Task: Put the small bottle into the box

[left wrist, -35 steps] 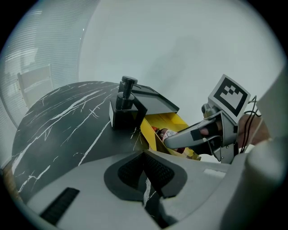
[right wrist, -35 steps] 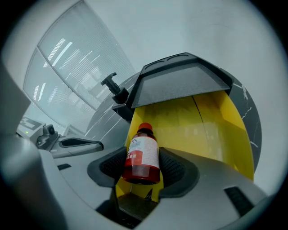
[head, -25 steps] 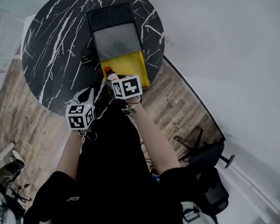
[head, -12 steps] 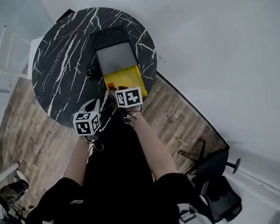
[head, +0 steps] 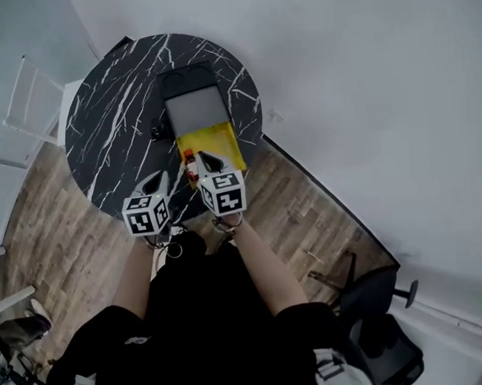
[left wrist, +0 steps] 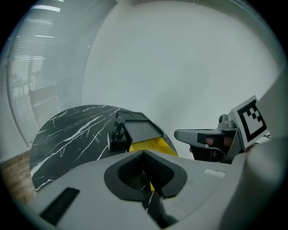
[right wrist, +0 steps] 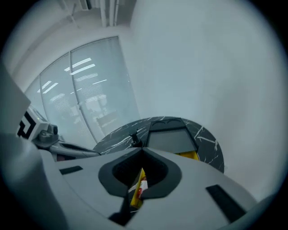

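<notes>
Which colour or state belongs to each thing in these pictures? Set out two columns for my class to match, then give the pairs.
Things
1. round marble table
2. open box, near half
3. small bottle, cap
4. right gripper

Descriptions
A. yellow
B. jaws together
C. black with white veins
D. orange-red

Pairs: 1-C, 2-A, 3-D, 4-B

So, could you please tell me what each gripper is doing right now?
Left gripper: closed, holding nothing.
Right gripper: closed, holding nothing.
</notes>
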